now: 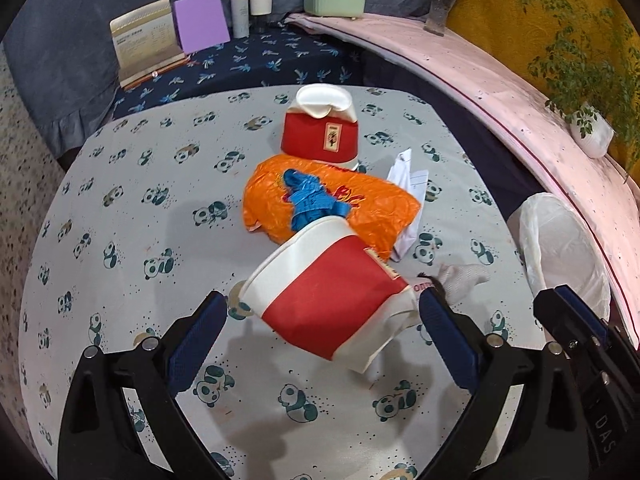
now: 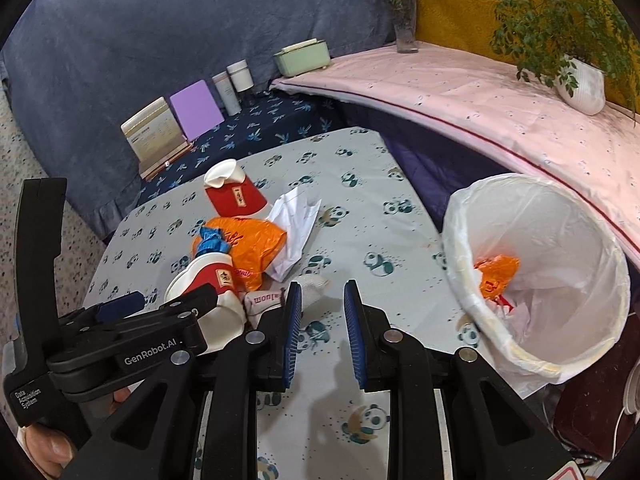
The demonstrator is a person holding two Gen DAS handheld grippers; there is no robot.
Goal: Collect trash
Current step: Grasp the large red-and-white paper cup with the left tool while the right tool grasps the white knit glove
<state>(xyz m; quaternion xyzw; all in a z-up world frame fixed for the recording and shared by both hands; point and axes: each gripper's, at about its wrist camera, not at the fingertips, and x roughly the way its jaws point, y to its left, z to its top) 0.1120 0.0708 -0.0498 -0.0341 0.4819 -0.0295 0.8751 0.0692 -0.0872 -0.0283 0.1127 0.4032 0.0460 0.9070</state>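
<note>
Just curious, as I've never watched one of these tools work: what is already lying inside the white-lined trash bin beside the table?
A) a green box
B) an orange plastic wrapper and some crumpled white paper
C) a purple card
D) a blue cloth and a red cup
B: the right wrist view looks into the trash bin, where an orange plastic wrapper lies on crumpled white paper.

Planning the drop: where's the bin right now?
The bin sits off the table's right edge, beside the right gripper and below the pink ledge; the left view shows it at far right.
</note>
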